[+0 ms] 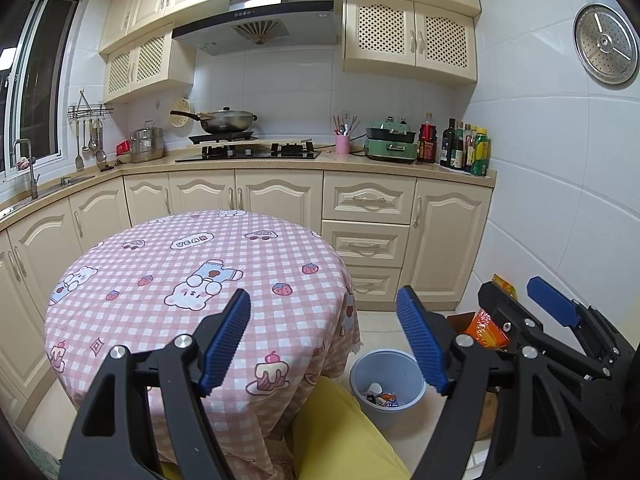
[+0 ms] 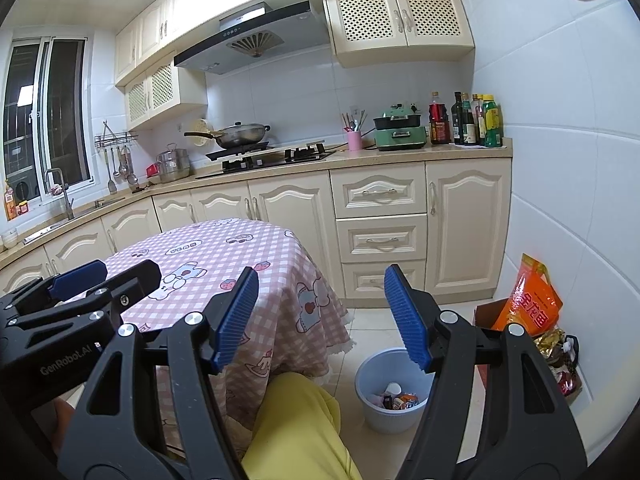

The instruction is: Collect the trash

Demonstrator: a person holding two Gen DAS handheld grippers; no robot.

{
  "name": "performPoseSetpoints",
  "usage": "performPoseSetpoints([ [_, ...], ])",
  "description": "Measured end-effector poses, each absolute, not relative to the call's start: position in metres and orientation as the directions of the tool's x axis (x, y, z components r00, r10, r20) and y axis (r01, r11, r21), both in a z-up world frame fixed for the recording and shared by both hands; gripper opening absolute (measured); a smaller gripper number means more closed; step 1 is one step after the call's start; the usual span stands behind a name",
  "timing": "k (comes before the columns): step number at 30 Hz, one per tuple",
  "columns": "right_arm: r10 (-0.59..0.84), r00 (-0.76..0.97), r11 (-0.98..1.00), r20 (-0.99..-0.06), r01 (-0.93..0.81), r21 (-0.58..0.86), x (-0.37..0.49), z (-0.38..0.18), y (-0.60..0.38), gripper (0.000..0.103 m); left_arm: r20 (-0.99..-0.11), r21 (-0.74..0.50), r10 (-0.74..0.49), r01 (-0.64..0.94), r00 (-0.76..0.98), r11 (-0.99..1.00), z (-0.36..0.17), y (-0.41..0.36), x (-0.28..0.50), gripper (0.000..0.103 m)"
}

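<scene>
Beside pink checked tablecloth (image 1: 192, 264): pale blue plastic waste bin (image 1: 366, 364), rim partly hidden, contents indistinct; left gripper (image 1: 324, 340) and right gripper (image 2: 320, 316) spread apart, empty.

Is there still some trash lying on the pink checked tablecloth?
No, the tablecloth shows only its printed pattern, and the trash lies inside the blue bin on the floor.
</scene>
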State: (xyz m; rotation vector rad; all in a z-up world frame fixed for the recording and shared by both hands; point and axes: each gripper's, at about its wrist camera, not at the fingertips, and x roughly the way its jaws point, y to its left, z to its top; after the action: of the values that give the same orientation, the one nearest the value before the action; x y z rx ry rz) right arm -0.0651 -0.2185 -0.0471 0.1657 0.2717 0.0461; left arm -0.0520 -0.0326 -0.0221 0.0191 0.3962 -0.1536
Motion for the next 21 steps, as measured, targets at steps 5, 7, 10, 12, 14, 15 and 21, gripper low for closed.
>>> performPoseSetpoints([
  [5, 0.071, 0.961, 0.985, -0.266, -0.026, 0.169, -0.0637, -0.0476, -0.2158, 0.065, -0.384, -0.014, -0.144, 0.150, 0.912, 0.989, -0.0220, -0.0315, -0.0527, 0.074],
  [7, 0.071, 0.961, 0.985, -0.267, -0.025, 0.170, -0.0636, -0.0473, -0.2152, 0.065, -0.383, -0.016, -0.145, 0.150, 0.912, 0.989, -0.0219, -0.0309, -0.0527, 0.074],
  [10, 0.071, 0.961, 0.985, -0.268, -0.025, 0.169, -0.0634, -0.0472, -0.2157, 0.065, -0.382, -0.016, -0.145, 0.150, 0.913, 0.989, -0.0211, -0.0298, -0.0531, 0.074],
  [12, 0.071, 0.961, 0.985, -0.268, -0.025, 0.169, -0.0634, -0.0469, -0.2162, 0.065, -0.383, -0.017, -0.145, 0.150, 0.912, 0.989, -0.0213, -0.0297, -0.0531, 0.074],
  [14, 0.071, 0.961, 0.985, -0.269, -0.025, 0.169, -0.0627, -0.0468, -0.2160, 0.065, -0.383, -0.017, -0.145, 0.150, 0.912, 0.989, -0.0211, -0.0307, -0.0540, 0.074],
  [15, 0.071, 0.961, 0.985, -0.269, -0.025, 0.169, -0.0627, -0.0468, -0.2160, 0.065, -0.383, -0.017, -0.144, 0.149, 0.912, 0.989, -0.0209, -0.0308, -0.0540, 0.074],
  [21, 0.071, 0.961, 0.985, -0.269, -0.026, 0.169, -0.0624, -0.0468, -0.2148, 0.065, -0.383, -0.018, -0.144, 0.149, 0.912, 0.989, -0.0209, -0.0306, -0.0539, 0.074],
])
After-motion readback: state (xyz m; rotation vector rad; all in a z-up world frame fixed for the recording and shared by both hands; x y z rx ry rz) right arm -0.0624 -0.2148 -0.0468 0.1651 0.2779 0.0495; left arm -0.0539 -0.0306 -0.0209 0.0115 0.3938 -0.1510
